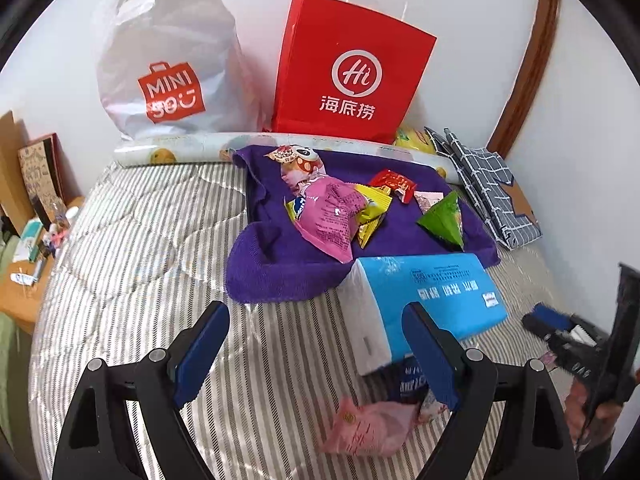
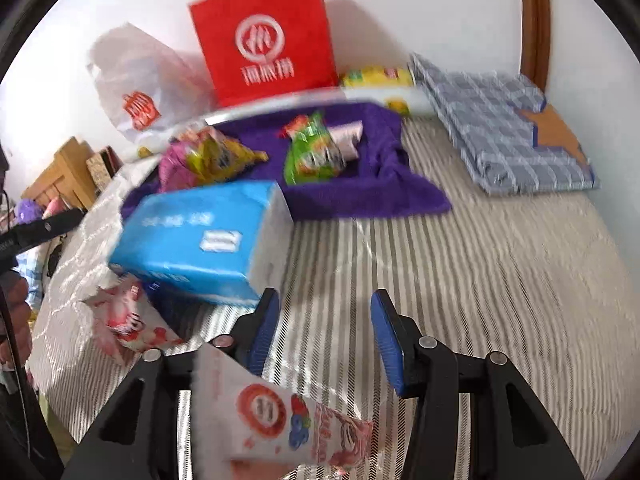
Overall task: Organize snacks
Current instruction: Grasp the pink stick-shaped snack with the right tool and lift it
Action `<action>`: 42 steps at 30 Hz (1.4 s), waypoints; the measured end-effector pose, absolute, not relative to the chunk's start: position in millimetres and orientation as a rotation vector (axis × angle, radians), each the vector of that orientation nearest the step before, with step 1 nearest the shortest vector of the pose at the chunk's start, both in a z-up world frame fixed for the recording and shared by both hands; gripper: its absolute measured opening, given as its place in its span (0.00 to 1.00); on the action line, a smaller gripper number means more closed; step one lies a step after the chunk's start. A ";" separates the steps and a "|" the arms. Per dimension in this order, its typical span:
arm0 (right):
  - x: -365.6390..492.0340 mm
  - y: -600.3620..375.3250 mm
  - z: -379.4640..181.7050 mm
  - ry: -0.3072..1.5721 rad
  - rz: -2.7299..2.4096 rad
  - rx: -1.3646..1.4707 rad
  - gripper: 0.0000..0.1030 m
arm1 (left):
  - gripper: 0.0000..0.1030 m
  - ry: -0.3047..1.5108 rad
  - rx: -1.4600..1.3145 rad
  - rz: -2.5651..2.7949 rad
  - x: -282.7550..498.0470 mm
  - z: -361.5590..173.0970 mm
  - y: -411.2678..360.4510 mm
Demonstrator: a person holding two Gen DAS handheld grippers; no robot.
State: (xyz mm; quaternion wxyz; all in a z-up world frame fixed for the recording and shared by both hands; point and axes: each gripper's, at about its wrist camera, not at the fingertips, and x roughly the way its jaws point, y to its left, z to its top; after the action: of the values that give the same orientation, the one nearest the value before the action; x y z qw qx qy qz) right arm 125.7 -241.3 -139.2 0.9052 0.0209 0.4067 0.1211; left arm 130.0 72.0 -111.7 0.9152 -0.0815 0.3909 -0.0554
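On the striped grey-and-white bed quilt (image 1: pixel 140 240), a crumpled purple towel (image 1: pixel 280 256) carries loose snack packets: a pink foil packet (image 1: pixel 332 216), a yellow wrapper (image 1: pixel 374 210), a red wrapper (image 1: pixel 394 182) and a green triangular packet (image 1: pixel 444 220). A blue plastic-wrapped tissue pack (image 1: pixel 432 292) lies just in front of it. The left claw (image 1: pixel 316 352) stands wide and empty above a pale pink packet (image 1: pixel 368 426); the right claw (image 2: pixel 324 336) stands partly apart, pads pressing nothing, a white-and-red strawberry packet (image 2: pixel 280 420) below its left finger.
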 end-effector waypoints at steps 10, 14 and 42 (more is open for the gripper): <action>156.6 -239.2 -134.8 0.827 0.211 0.017 0.58 | 0.85 0.826 -0.210 -0.139 122.3 -113.6 63.3; 175.2 -247.2 -132.3 0.820 0.197 0.048 0.58 | 0.85 0.814 -0.178 -0.129 117.4 -112.4 61.6; 140.8 -260.8 -192.4 0.894 0.203 0.075 0.22 | 0.85 0.926 -0.197 -0.209 103.1 -151.2 59.1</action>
State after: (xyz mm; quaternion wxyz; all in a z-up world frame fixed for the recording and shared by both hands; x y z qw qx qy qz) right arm 140.8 -260.8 -192.4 0.8962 0.0362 0.4313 0.0979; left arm 103.1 59.1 -151.2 0.8848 -0.0949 0.4449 -0.1007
